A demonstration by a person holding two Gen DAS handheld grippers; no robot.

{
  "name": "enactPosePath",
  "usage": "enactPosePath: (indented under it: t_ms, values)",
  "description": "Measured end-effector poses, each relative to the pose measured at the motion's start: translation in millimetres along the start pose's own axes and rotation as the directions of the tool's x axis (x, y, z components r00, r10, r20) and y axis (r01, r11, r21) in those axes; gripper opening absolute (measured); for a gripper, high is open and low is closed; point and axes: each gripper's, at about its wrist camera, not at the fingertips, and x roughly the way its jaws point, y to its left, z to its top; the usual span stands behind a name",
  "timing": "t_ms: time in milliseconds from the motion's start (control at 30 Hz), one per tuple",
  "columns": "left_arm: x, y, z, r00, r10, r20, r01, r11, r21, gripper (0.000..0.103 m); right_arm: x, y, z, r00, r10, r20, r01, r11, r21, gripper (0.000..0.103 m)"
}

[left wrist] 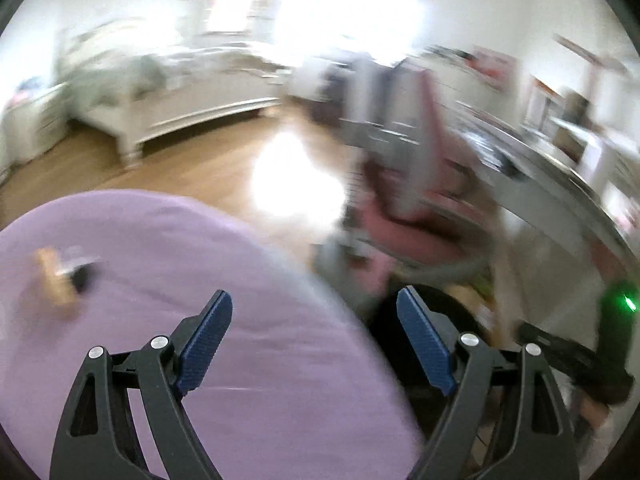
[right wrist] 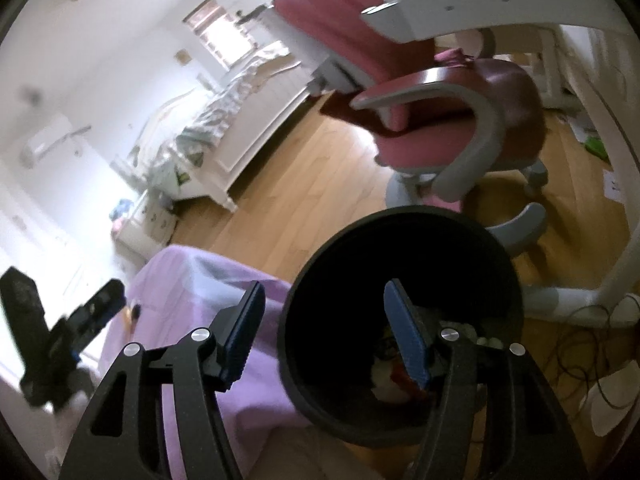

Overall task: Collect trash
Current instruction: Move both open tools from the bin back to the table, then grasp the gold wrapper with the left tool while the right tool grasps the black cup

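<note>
My left gripper is open and empty, hanging over the right edge of a purple sheet. Far left on that sheet lie a blurred tan piece and a small dark item beside it. My right gripper is open with nothing between its fingers, its right finger over the mouth of a black round bin. White and red scraps lie at the bin's bottom. The bin also shows dark behind the left gripper's right finger. The left wrist view is motion-blurred.
A pink swivel chair stands on the wooden floor just beyond the bin, under a white desk. A white bed lines the far wall. Cables trail on the floor at the right.
</note>
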Motion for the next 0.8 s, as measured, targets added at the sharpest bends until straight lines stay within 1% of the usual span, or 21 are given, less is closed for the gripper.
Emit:
enactPosePath:
  t_ms: [33,100,167,233,300,367,400,467,500,600,667,700,767,800]
  values:
    - [-2,28,2,0.998,0.055,0.003,-0.055,0.997,-0.048,0.084,3,7,-1,1.0,0.004,-0.008,-0.004,1.0,-0.012,0.062]
    - [-7,74,5,0.992,0.13,0.002,-0.128,0.983,-0.128,0.084,9,19,-3,1.0,0.01,-0.022,-0.01,0.999,-0.035,0.062]
    - [-7,111,6,0.98,0.197,-0.027,-0.199,0.964,-0.174,0.083,15,29,-5,0.999,0.015,-0.036,-0.017,0.998,-0.055,0.062]
    - [-4,139,6,0.971,0.23,-0.058,-0.237,0.949,-0.205,0.082,21,44,-6,0.998,0.023,-0.05,-0.027,0.997,-0.078,0.062]
    - [-1,155,5,0.967,0.245,-0.077,-0.255,0.943,-0.212,0.082,28,59,-7,0.998,0.031,-0.063,-0.037,0.994,-0.101,0.062]
    - [6,166,7,0.964,0.246,-0.105,-0.263,0.945,-0.193,0.073,33,76,-9,0.996,0.042,-0.076,-0.052,0.99,-0.129,0.062]
    - [8,168,6,0.962,0.246,-0.115,-0.264,0.947,-0.182,0.07,36,86,-10,0.995,0.048,-0.083,-0.06,0.988,-0.145,0.062]
    - [15,172,7,0.959,0.248,-0.139,-0.268,0.952,-0.15,0.06,40,104,-12,0.994,0.058,-0.096,-0.074,0.982,-0.175,0.062]
    - [18,174,7,0.956,0.251,-0.154,-0.273,0.952,-0.139,0.058,43,113,-14,0.993,0.064,-0.104,-0.083,0.978,-0.19,0.062]
    - [17,179,4,0.955,0.252,-0.155,-0.27,0.957,-0.11,0.05,52,144,-18,0.988,0.086,-0.13,-0.116,0.963,-0.242,0.062]
    - [17,182,3,0.95,0.264,-0.165,-0.279,0.958,-0.07,0.038,60,166,-20,0.984,0.1,-0.145,-0.138,0.951,-0.278,0.062]
    - [16,184,2,0.95,0.265,-0.166,-0.277,0.959,-0.059,0.035,65,180,-20,0.982,0.109,-0.153,-0.152,0.942,-0.3,0.062]
    - [12,193,1,0.955,0.246,-0.168,-0.259,0.964,-0.056,0.02,75,207,-21,0.978,0.128,-0.166,-0.177,0.926,-0.333,0.062]
    - [8,200,0,0.959,0.23,-0.168,-0.243,0.968,-0.064,0.018,83,223,-22,0.975,0.137,-0.176,-0.193,0.915,-0.355,0.062]
